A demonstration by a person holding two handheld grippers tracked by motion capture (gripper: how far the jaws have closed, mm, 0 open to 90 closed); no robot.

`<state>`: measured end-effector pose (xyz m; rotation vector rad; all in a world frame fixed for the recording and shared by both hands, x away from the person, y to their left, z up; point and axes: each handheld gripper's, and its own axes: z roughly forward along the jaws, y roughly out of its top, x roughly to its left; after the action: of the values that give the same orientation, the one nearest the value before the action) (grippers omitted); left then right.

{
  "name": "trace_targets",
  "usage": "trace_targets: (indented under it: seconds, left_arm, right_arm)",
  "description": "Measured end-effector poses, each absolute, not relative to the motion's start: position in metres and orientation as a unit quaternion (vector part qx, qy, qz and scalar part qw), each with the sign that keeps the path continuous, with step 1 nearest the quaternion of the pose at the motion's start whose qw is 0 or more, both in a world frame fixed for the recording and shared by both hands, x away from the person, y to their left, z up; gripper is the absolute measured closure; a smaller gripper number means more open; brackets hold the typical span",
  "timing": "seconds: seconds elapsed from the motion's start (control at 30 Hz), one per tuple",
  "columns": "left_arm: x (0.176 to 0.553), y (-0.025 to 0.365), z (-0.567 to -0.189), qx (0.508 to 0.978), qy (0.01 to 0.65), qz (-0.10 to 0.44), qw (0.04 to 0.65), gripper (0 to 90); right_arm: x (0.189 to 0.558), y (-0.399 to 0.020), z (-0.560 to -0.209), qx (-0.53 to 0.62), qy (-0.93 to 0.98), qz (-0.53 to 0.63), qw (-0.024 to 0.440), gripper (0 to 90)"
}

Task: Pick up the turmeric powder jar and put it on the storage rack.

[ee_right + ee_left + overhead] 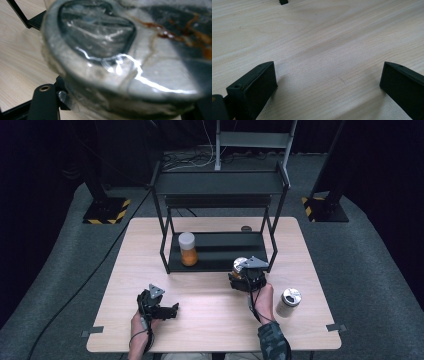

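My right gripper (243,272) is clamping a plastic-wrapped jar (130,62), centre frame; my left gripper (167,310) is gaping, empty, lower left.

I am looking down into what is reading as a lab or recording studio; black curtains are closing off the back and sides; grey carpet (370,265) is covering the floor; stands with yellow-black hazard bases (106,211) are flanking a plain wooden table (210,315); cables (187,160) are trailing over the floor; a black metal rack (220,185) is standing staged on the table.
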<state>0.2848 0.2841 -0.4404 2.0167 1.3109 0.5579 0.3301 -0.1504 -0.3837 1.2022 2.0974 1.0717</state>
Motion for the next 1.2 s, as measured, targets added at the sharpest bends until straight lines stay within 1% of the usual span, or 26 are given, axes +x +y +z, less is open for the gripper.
trace_targets:
  seconds: [1.2]
  left_arm:
    - [0.285, 0.284, -0.44, 0.771, 0.501, 0.214, 0.33, 0.5]
  right_arm:
    - [0.353, -0.143, -0.38, 0.442, 0.771, 0.389, 0.243, 30.2]
